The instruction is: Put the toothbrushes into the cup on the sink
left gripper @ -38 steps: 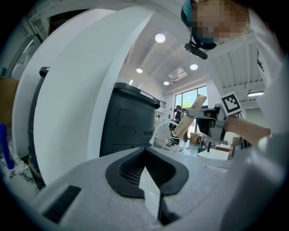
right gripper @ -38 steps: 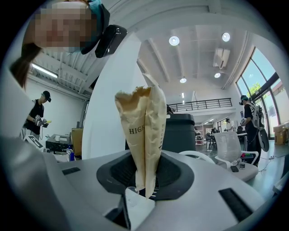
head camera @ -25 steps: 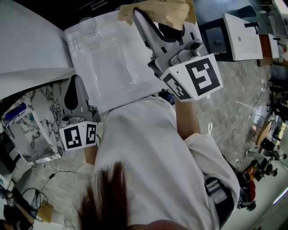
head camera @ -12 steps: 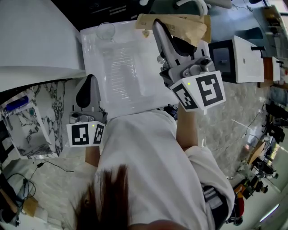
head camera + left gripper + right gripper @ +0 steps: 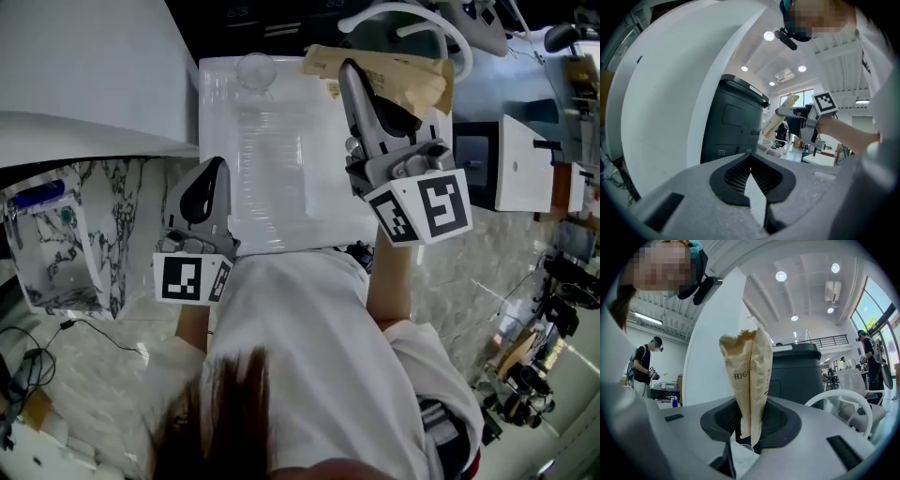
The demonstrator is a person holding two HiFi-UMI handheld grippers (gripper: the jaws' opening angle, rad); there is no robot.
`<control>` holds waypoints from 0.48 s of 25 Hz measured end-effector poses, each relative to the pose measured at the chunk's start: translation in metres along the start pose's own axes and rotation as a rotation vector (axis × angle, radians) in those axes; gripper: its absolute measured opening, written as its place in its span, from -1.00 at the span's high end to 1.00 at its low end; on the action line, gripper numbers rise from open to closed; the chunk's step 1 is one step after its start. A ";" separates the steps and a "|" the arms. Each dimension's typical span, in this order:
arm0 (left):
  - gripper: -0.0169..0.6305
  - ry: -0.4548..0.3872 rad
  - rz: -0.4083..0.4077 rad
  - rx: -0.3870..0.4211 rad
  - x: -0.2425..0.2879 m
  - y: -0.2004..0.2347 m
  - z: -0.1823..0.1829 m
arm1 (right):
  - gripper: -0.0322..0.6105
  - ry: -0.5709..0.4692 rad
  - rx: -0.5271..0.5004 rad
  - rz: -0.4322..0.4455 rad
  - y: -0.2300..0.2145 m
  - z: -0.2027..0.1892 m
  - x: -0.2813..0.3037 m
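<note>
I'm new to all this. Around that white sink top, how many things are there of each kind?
Handheld grippers: 2 (left gripper, right gripper)
Brown paper packet, clamped in the right gripper: 1
Clear cup: 1
Total: 4

The sink (image 5: 281, 169) lies straight ahead of the person, with the cup (image 5: 255, 68) standing at its far edge. The right tool (image 5: 356, 80) reaches over the sink's right side. A paper packet (image 5: 398, 75) is caught between its jaws and lies across the sink's far right corner. The left tool (image 5: 212, 173) sits just beside the sink's near left edge, above the tabletop (image 5: 122, 216). A plastic pouch (image 5: 47, 248) lies on that tabletop, further left. A box (image 5: 525, 173) sits to the right of the sink, well apart from it.
</note>
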State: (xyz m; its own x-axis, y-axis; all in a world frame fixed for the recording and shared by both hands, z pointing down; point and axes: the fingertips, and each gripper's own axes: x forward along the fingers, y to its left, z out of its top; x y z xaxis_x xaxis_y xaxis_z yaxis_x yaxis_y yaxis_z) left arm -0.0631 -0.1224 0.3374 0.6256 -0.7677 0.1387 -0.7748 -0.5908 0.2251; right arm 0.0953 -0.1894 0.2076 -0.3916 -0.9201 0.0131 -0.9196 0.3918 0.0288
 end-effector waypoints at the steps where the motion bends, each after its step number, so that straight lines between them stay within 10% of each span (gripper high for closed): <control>1: 0.90 0.004 0.001 -0.002 0.000 0.001 -0.002 | 0.56 0.003 0.001 0.005 0.001 -0.002 0.003; 12: 0.90 0.017 0.021 -0.018 0.002 0.006 -0.010 | 0.56 0.005 0.024 0.029 0.001 -0.017 0.024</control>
State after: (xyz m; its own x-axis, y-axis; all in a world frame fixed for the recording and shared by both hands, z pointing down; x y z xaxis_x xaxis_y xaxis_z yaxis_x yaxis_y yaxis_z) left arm -0.0656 -0.1253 0.3487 0.6111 -0.7753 0.1594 -0.7859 -0.5703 0.2391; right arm 0.0853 -0.2114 0.2253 -0.4182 -0.9082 0.0186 -0.9083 0.4183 0.0046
